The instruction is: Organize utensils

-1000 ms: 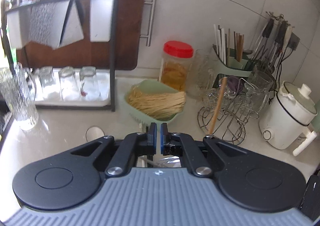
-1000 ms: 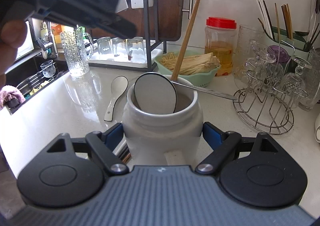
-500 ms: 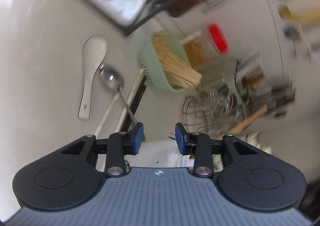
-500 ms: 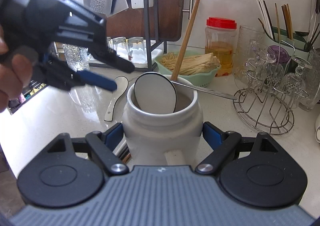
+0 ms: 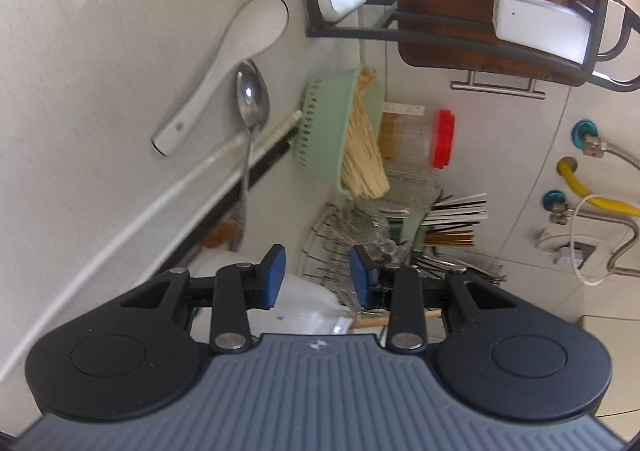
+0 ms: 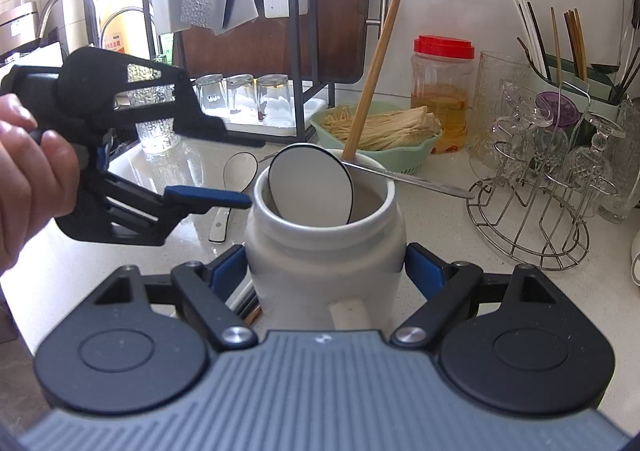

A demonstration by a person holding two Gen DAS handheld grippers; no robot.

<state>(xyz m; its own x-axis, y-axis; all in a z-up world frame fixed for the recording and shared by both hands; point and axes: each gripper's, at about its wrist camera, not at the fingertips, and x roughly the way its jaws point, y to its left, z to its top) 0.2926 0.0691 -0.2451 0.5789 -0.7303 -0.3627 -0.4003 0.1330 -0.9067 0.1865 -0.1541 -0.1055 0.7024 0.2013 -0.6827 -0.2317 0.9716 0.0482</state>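
A: The right gripper [image 6: 326, 271] clamps the white crock [image 6: 324, 247], 1 pad on each flank. Already standing in it: a round-bowled ladle [image 6: 311, 187], a wooden stick [image 6: 374, 67] and a thin metal handle [image 6: 408, 176] resting over the rim.

B: And the left gripper [image 5: 316, 277]?

A: Rolled onto its side, its jaws have just been opening and now stand partly apart with nothing between them. I judge this the reach for the next loose piece. Ahead of its tips lie the white ceramic spoon [image 5: 224, 71], and just beside that the steel spoon [image 5: 252, 95], which crosses a pair of chopsticks [image 5: 224, 167].

B: What does the next move call for?

A: Probably lowering the tips around 1 handle only, then lifting clear. The steel spoon lies on the chopsticks, so a careless close could catch 2 things.

B: Room to move?

A: Open counter [image 5: 80, 91] lies to the outer side of the left tool. Beyond the spoons stand the green basket [image 5: 328, 123] and the dish rack frame [image 5: 348, 31]; the crock's rim sits close beside the lower finger.
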